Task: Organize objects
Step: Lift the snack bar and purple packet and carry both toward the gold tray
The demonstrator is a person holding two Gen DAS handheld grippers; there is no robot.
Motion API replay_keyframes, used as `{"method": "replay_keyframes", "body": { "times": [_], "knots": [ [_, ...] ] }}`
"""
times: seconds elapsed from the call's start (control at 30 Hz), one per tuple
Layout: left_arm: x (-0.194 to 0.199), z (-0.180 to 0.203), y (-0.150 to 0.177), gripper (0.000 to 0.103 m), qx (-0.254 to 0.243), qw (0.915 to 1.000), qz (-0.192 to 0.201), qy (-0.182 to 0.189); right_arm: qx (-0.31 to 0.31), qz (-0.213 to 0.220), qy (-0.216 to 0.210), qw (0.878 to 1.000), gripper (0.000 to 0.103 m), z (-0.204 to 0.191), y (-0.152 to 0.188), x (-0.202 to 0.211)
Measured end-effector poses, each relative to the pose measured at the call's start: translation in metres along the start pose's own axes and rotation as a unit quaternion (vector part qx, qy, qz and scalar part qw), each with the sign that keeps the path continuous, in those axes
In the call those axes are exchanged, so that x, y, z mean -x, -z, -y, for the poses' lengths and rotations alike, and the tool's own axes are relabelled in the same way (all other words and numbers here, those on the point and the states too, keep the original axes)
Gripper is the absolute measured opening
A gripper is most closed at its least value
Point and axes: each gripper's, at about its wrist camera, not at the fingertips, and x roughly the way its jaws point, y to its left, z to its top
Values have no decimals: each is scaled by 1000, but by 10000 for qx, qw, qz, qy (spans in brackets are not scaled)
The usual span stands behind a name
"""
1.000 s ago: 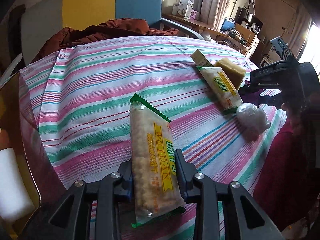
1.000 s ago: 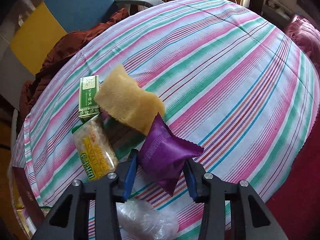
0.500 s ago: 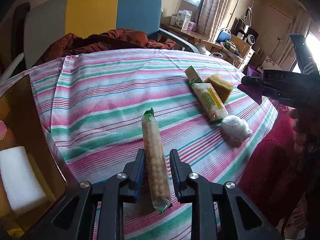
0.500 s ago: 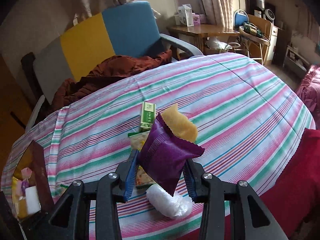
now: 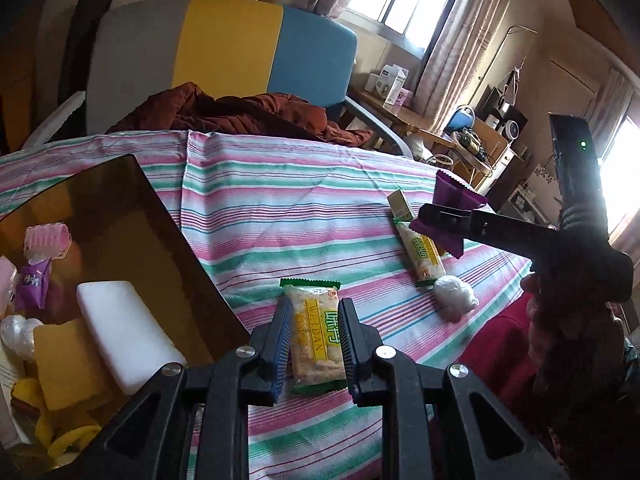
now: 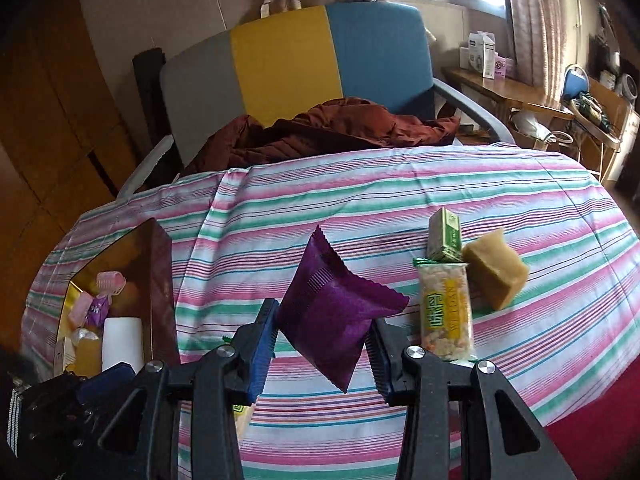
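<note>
Your left gripper [image 5: 315, 334] is clamped on a rice bar [image 5: 316, 334], held above the striped cloth [image 5: 280, 216] just right of the brown box [image 5: 132, 240]. Your right gripper [image 6: 322, 336] grips a purple packet [image 6: 334, 312] aloft; second bar [image 6: 446, 312], green carton [image 6: 445, 236] and sponge [image 6: 496, 272] lie on the cloth beside it.

A grey, yellow and blue chair [image 6: 312, 52] is standing behind the table, with a rust-brown jacket [image 6: 332, 128] lying crumpled on its seat. Daylight is coming through a curtained window [image 5: 404, 4], and a wooden side desk [image 6: 504, 88] is carrying small boxes [image 6: 482, 56].
</note>
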Motion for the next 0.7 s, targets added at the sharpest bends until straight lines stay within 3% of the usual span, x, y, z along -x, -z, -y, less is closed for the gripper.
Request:
{"method": "replay_keyframes", "body": {
  "times": [0.1, 0.2, 0.33, 0.4, 0.5, 0.67, 0.7],
  "knots": [
    [-9, 9, 6, 24, -169, 9997, -193, -15, 19, -51, -39, 10000, 42, -3, 5, -1],
    [-28, 19, 9, 40, -240, 9984, -513, 42, 36, -63, -40, 10000, 42, -1, 10, 2],
    [-55, 26, 9, 48, -406, 9954, -805, -322, 14, -85, -49, 10000, 42, 5, 14, 5],
    [-70, 27, 8, 59, -509, 9925, -973, -543, -22, -108, -96, 9999, 42, 8, 17, 5],
    [-89, 29, 10, 59, -620, 9883, -1194, -724, -60, -149, -157, 9997, 42, 9, 21, 3],
    [-106, 48, 20, 59, -1246, 9803, -1075, -1096, -117, -226, -173, 9995, 43, 13, 26, -4],
    [-108, 50, 23, 53, -1409, 9770, -1015, -1236, -120, -240, -171, 9995, 43, 13, 27, -5]
  ]
}}
